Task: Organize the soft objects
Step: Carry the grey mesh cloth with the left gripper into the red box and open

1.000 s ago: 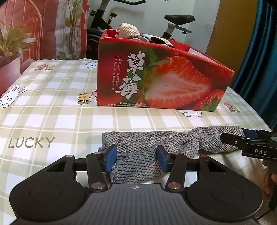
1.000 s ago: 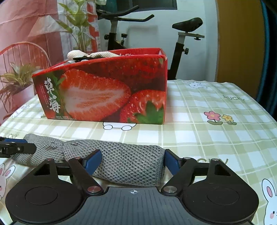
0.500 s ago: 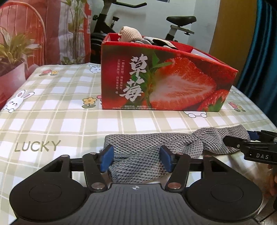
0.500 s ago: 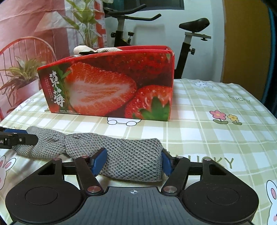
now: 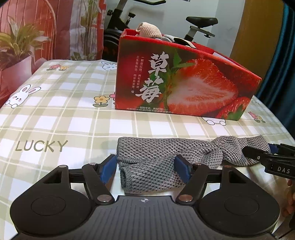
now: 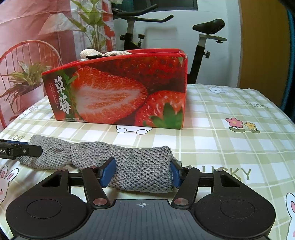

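Your left gripper (image 5: 146,167) points down at the grey knitted cloth (image 5: 166,155); its jaws have just been opening, the blue pads (image 5: 108,169) standing off the cloth's folded end between them; your right gripper (image 6: 142,172) tilts down over the cloth's other end, jaws just closing, both pads pressed against it; a fingertip (image 5: 289,198) shows right of the cloth.

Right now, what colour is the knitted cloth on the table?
Grey, clearest in the right wrist view.

Exercise bike (image 6: 201,46), potted plant (image 5: 16,48), white wall (image 5: 177,11).
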`<state>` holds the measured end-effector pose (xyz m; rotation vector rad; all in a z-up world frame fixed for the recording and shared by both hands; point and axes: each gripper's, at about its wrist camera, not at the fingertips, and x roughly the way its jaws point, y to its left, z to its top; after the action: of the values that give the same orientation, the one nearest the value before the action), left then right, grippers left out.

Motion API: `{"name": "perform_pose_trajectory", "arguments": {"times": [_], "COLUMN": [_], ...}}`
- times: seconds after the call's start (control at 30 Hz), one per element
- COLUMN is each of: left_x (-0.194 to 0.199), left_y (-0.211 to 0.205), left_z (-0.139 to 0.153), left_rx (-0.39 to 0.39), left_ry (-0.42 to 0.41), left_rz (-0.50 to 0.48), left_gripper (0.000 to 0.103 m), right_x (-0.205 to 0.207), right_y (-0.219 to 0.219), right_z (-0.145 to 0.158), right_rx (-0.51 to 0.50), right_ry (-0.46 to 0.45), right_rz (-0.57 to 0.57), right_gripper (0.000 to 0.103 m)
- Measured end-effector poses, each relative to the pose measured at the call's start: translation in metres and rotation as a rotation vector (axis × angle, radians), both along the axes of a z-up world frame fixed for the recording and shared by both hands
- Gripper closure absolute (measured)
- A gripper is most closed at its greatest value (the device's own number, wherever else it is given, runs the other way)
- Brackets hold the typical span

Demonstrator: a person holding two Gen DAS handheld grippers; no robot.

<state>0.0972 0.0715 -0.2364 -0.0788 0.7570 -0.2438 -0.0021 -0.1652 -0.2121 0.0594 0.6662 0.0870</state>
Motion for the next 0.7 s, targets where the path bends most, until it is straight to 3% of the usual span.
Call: {"name": "perform_pose_trajectory", "arguments": {"times": [0.1,0.2,0.27,0.33,0.4,0.57,0.7], "left_x": [-0.001,-0.001,-0.002,-0.003,-0.005,-0.010,-0.014], "left_y": [-0.001,-0.003,-0.005,-0.005,-0.007,-0.007,-0.006], "left_z": [-0.001,0.000,0.000,0.001,0.004,0.016,0.039], "left_rx": [-0.001,-0.011,-0.026,-0.040,-0.029,-0.024,-0.030], "left_ry": [-0.002,-0.007,-0.008,-0.014,-0.033,-0.095,-0.175], "left_rz": [-0.006,-0.032,-0.056,-0.073,-0.072,-0.053,-0.063], "left_gripper": [0.032,0.049,0.070,0.077,0.080,0.083,0.083], "right_x": [-0.001,-0.001,-0.002,-0.002,-0.003,-0.005,-0.007], "right_y": [0.001,0.002,0.002,0.001,0.001,0.002,0.004], "right_z": [0.000,0.001,0.002,0.003,0.005,0.016,0.038], "right_rx": [0.006,0.012,0.016,0.024,0.024,0.033,0.029], "right_ry": [-0.001,-0.001,-0.001,-0.002,-0.008,-0.031,-0.101], "right_rz": [0.011,0.023,0.030,0.034,0.033,0.045,0.080], "right_gripper": [0.055,0.062,0.068,0.072,0.085,0.087,0.088]}}
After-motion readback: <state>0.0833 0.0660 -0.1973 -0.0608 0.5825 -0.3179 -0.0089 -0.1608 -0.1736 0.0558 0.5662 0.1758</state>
